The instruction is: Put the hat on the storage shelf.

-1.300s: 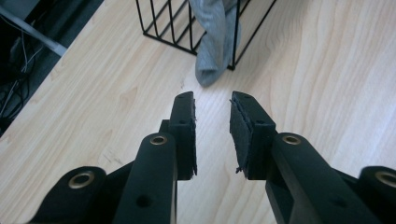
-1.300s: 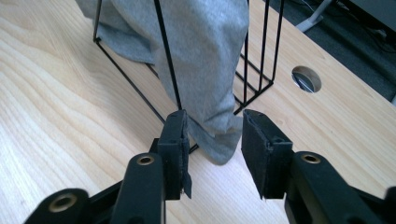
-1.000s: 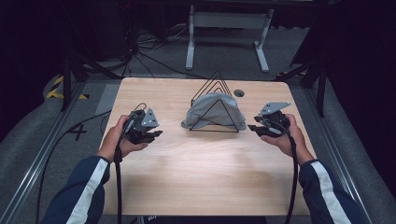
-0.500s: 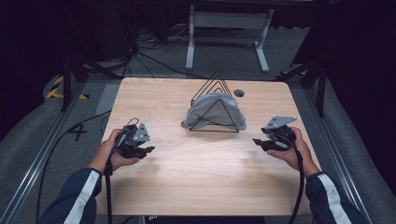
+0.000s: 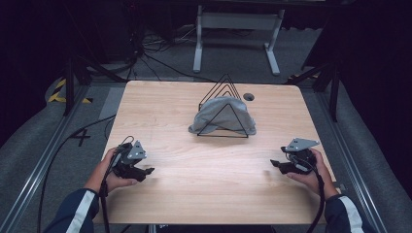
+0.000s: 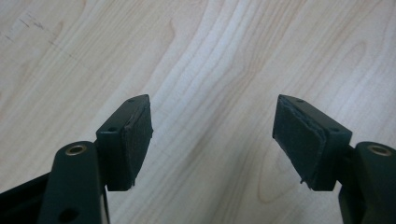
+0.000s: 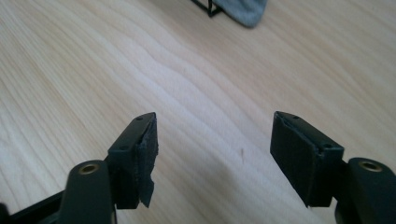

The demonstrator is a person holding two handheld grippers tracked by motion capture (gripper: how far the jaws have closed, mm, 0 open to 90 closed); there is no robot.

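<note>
Grey cloth [image 5: 222, 116] draped over wire rack [image 5: 224, 92]; no legible writing; both grippers wide.

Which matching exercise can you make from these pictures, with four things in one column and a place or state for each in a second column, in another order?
Things:
1. grey cloth
2. black wire triangle rack
3. left hand-held gripper
4. right hand-held gripper

Places or states:
A. open, over the near right part of the light wooden table
B. draped over the wire frames
C. standing at the far middle of the table
D. open, over the near left part of the table

Pairs: 1-B, 2-C, 3-D, 4-A
</note>
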